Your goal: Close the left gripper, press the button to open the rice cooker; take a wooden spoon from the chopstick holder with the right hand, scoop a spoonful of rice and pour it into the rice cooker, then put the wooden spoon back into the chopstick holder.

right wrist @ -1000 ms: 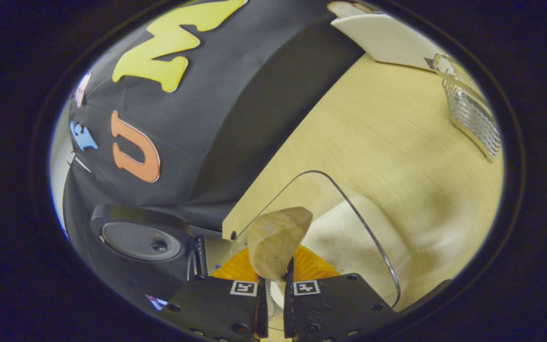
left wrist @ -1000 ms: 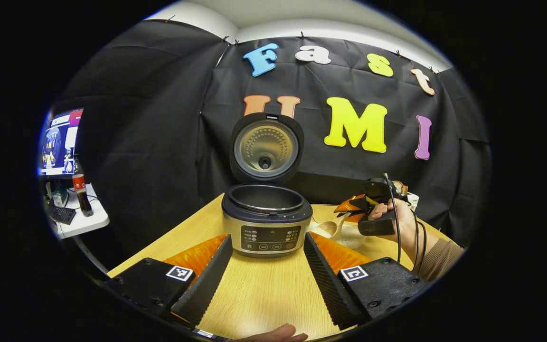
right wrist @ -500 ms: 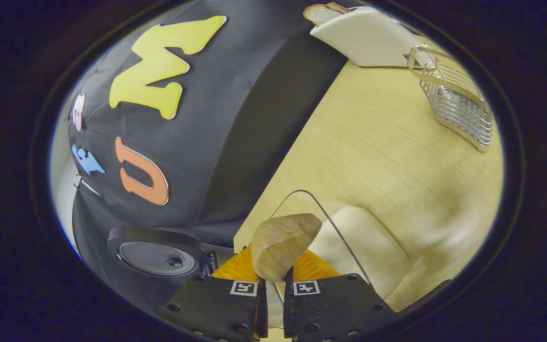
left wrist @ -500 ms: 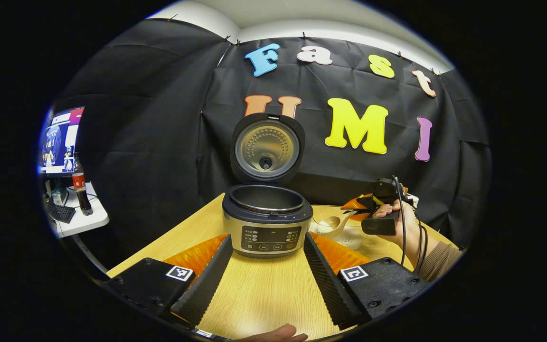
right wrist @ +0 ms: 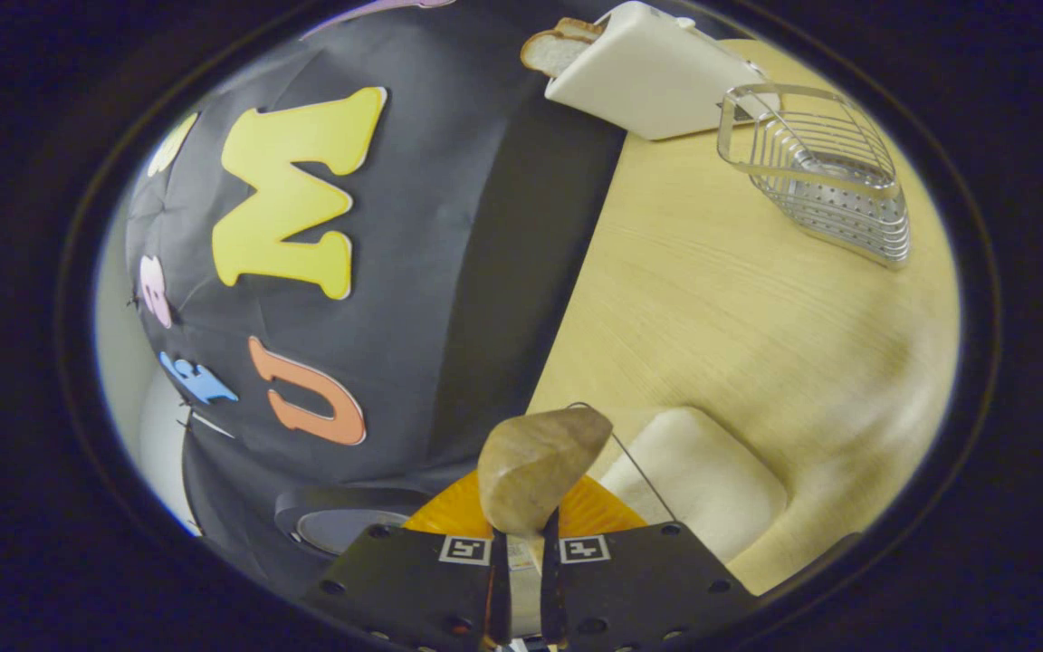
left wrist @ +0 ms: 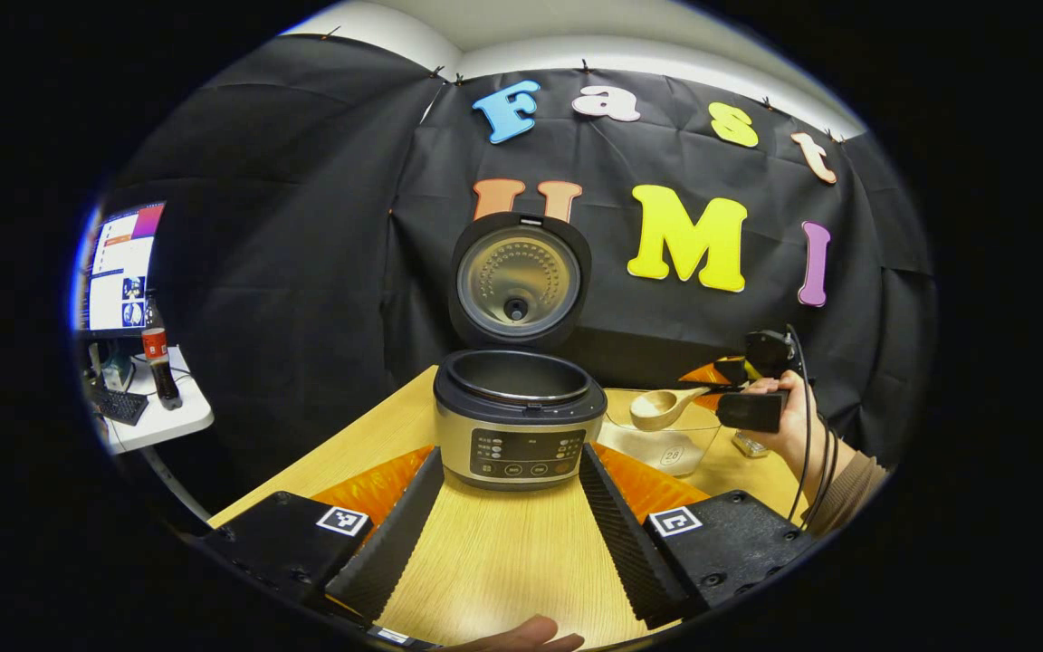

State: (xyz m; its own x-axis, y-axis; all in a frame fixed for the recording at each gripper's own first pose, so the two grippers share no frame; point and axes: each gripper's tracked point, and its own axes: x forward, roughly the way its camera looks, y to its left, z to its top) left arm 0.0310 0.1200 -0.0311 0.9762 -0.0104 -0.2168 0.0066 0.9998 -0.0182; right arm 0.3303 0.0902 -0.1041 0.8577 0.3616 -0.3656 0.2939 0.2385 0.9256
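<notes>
The rice cooker (left wrist: 520, 417) stands on the wooden bench (left wrist: 503, 561) with its lid (left wrist: 519, 279) swung fully up, so the button press looks done. Its inner pot appears empty, though the view into it is shallow and this is hard to confirm.

The left tool (left wrist: 508, 525) hovers low over the bench, facing the cooker's control panel. Its two fingers are spread wide apart and hold nothing.

To the cooker's right, a person's hand (left wrist: 789, 421) holds the right tool (left wrist: 716, 388) roughly level, pointed toward the cooker. That tool is clenched on the handle of the wooden spoon (left wrist: 662, 407), whose bowl hangs above a clear container of rice (left wrist: 666, 444) standing just beside the cooker. In the right gripper view the spoon's bowl (right wrist: 535, 466) rises between the closed fingers, with the white rice (right wrist: 698, 475) below it. Whether the spoon carries rice cannot be told from either view.

Farther along the bench sit a wire rack (right wrist: 816, 172) and a white toaster (right wrist: 648, 68) with a slice of bread.

So the spoon is taken. Judging by this, pouring into the cooker and returning the spoon to the chopstick holder remain.
</notes>
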